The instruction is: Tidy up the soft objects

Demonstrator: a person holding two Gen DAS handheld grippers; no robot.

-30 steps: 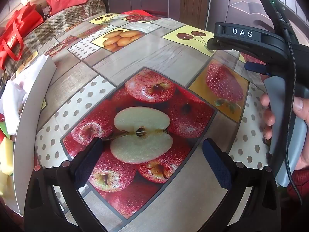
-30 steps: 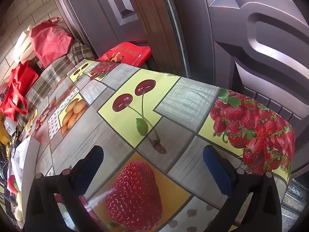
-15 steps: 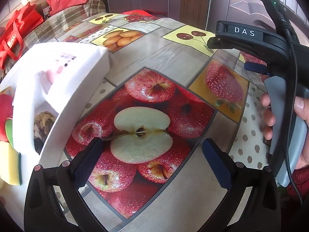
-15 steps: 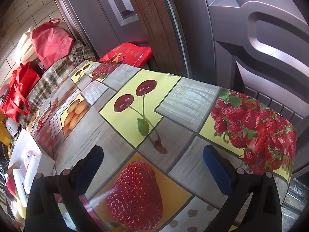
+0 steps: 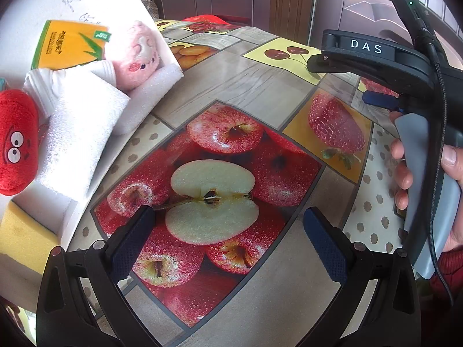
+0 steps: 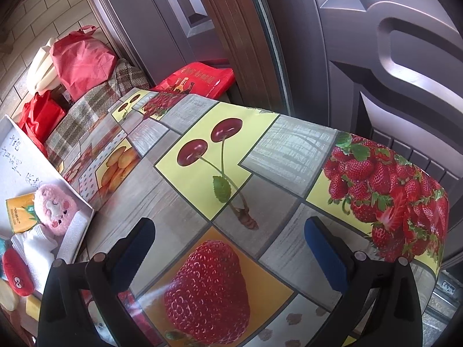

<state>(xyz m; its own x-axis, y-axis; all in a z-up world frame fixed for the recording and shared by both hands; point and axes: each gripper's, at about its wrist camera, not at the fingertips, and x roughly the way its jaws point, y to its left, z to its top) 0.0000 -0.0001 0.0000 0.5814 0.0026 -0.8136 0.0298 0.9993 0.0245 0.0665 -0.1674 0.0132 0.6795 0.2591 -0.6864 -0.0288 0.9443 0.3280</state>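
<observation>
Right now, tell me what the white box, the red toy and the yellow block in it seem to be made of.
White box: looks like expanded foam, matte, with a pebbled, beaded wall surface.
Red toy: plush fabric, fuzzy pile, with stitched-looking cartoon eyes.
Yellow block: probably a sponge; dull, slightly porous face, soft edges. The fisheye blur leaves that one open.

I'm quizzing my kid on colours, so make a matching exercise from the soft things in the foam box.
Things:
1. plush with googly eyes
2. plush with closed eyes
3. sponge
4. cloth

Colours:
a. white
b. yellow
c. red
d. pink

Pairs: 1-c, 2-d, 3-b, 4-a
</observation>
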